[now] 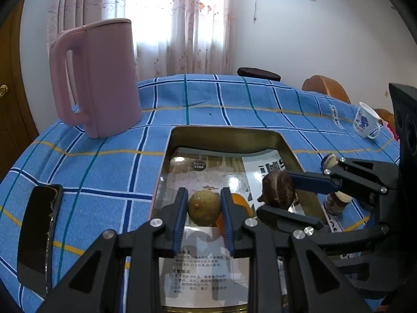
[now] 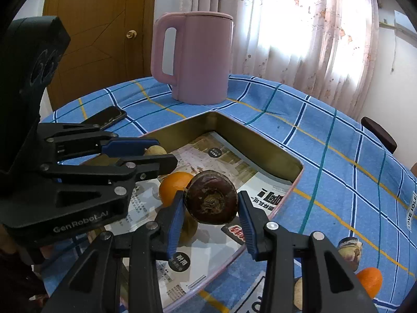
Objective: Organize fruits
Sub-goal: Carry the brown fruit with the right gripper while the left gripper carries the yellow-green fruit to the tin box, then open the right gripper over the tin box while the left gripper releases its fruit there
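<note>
— Over the tray [image 1: 292, 143], what has each hand-held gripper got?

— Left hand-held gripper [image 1: 204, 208]: its blue pads are closed against both sides of a yellowish-green round fruit [image 1: 204, 208], pinched between the fingertips just above the printed paper [image 1: 206, 274] that lines the tray. An orange [image 1: 241, 203] lies in the tray right behind the right-hand pad, touching or nearly touching it.

— And the right one?

— Right hand-held gripper [image 2: 211, 202] is clamped on a dark brown, flattish fruit [image 2: 211, 200] with a rough, ringed end that faces the wrist camera. It is held over the tray, near the right rim, and beside the orange [image 2: 174, 186]. From the left wrist view the same brown fruit [image 1: 277, 189] sits between the right fingers, which reach in sideways.

— Anything still outside the tray?

— Yes, on the blue checked cloth of the worktop [image 2: 325, 135], close to the right gripper's body: another orange [image 2: 370, 281], a pale mottled piece [image 2: 348, 250] and part of a tan one [image 2: 298, 294]; what these two are I cannot tell.

— Other things around?

— A pink kettle [image 1: 104, 78] stands beyond the tray's far left corner, a dark phone [image 1: 39, 229] lies left of the tray, and a printed mug [image 1: 366, 121] sits well off to the right.
</note>
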Action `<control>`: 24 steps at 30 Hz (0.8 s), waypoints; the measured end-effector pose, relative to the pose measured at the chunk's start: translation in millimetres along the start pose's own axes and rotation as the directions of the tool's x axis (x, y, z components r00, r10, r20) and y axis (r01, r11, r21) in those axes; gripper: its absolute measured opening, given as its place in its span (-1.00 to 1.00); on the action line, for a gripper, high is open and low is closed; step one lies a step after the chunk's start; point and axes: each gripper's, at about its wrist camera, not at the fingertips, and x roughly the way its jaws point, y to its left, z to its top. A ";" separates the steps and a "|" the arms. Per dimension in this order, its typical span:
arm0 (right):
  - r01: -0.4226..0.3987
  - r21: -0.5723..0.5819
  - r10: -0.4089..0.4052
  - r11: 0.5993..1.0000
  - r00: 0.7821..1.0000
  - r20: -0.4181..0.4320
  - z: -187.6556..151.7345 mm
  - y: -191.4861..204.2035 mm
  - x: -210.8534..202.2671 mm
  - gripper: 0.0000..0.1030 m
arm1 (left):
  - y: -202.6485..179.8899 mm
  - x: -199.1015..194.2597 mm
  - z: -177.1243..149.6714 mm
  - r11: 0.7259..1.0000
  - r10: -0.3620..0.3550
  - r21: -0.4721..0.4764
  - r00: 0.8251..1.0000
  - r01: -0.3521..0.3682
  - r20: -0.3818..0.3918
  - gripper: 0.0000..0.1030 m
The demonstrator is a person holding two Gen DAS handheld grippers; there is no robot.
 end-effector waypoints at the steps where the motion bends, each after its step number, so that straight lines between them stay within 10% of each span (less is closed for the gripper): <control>1: 0.003 -0.001 -0.003 1.000 1.000 0.002 -0.2 0.5 0.1 -0.15 | 0.3 -0.6 -0.1 1.000 0.004 0.000 1.000 -0.004 0.003 -0.44; 4: 0.004 0.005 -0.004 1.000 1.000 0.017 -1.7 1.2 -5.3 0.18 | -1.7 -7.2 -2.1 1.000 0.007 0.006 1.000 -0.007 0.015 -0.15; 11: 0.020 0.058 -0.025 0.998 0.996 0.080 -11.7 -6.8 -45.5 0.20 | -2.5 -38.0 -7.1 0.999 -0.002 -0.039 0.995 0.006 0.099 0.45; 24: 0.260 0.256 -0.273 0.931 0.962 0.017 -119.9 -86.5 -148.7 0.20 | -71.1 -50.0 -24.3 0.988 -0.149 0.048 0.984 0.145 0.095 0.53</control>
